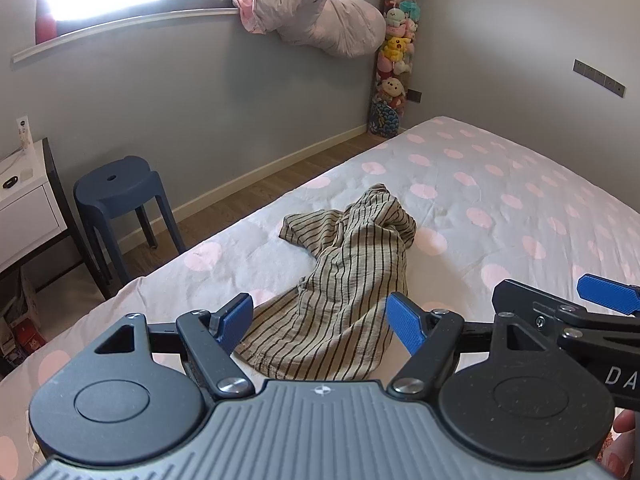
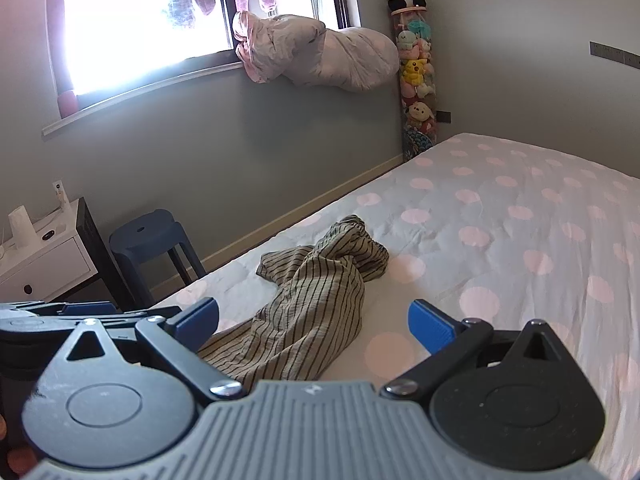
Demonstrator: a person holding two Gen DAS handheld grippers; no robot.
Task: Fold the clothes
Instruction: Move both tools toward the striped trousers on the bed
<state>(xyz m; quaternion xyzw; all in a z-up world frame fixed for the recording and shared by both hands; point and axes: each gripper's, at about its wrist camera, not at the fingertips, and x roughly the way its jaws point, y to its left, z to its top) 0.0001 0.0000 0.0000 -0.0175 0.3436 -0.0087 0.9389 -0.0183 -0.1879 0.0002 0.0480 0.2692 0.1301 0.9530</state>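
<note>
A crumpled beige garment with dark stripes [image 1: 344, 280] lies in a heap on the bed [image 1: 500, 200], near its left edge. It also shows in the right wrist view [image 2: 312, 300]. My left gripper [image 1: 322, 320] is open and empty, hovering just above the garment's near end. My right gripper [image 2: 314, 320] is open and empty too, close beside the left one and just short of the garment. The right gripper's blue finger shows at the right edge of the left wrist view [image 1: 608, 294].
The bed has a grey cover with pink dots [image 2: 520, 240]. A dark blue stool [image 1: 116, 196] and a white nightstand [image 1: 24, 200] stand on the floor to the left. A bundled duvet [image 1: 312, 12] hangs from the windowsill. A tube of plush toys [image 1: 394, 60] stands in the corner.
</note>
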